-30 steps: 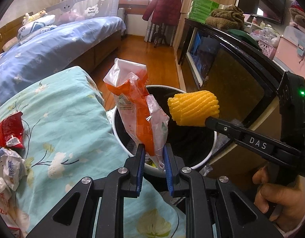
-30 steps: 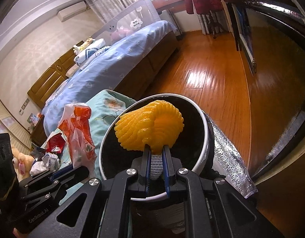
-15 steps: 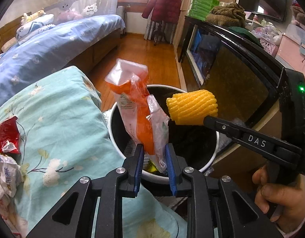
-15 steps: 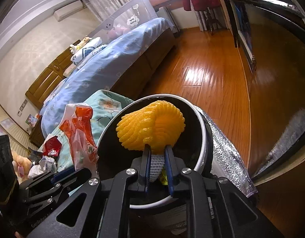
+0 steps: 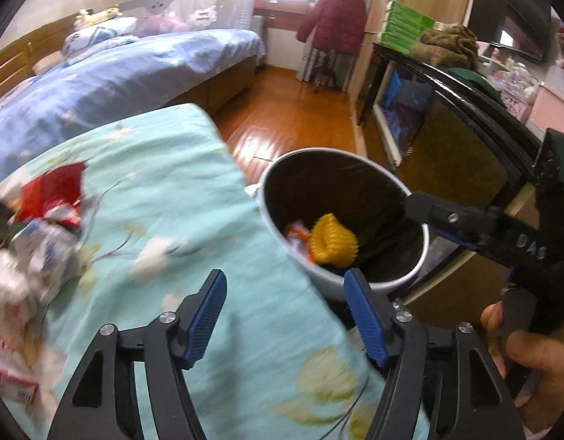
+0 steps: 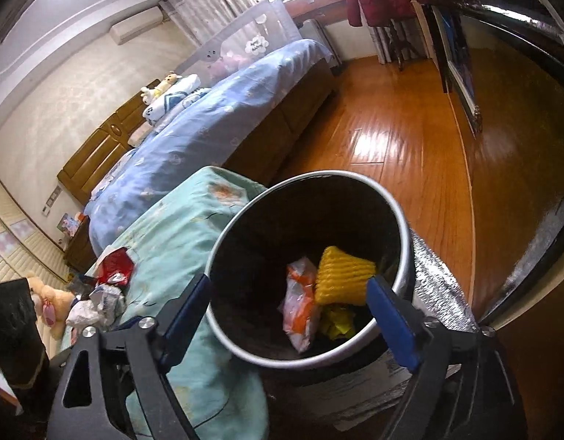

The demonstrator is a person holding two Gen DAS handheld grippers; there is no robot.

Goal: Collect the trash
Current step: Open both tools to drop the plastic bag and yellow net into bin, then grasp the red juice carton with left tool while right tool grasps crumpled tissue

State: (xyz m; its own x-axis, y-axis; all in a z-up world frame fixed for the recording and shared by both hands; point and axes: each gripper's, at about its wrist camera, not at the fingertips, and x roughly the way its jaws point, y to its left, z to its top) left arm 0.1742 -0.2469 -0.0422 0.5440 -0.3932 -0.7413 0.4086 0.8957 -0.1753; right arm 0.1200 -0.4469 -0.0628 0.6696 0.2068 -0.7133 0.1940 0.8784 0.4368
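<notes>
Foam net [image 6: 342, 280] tilted in bin [image 6: 405, 256]

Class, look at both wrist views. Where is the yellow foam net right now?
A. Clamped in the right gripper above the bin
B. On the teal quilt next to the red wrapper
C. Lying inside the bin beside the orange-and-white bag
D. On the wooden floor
C: the foam net lies inside the bin next to the bag, and the right gripper stands open with nothing between its fingers.
</notes>
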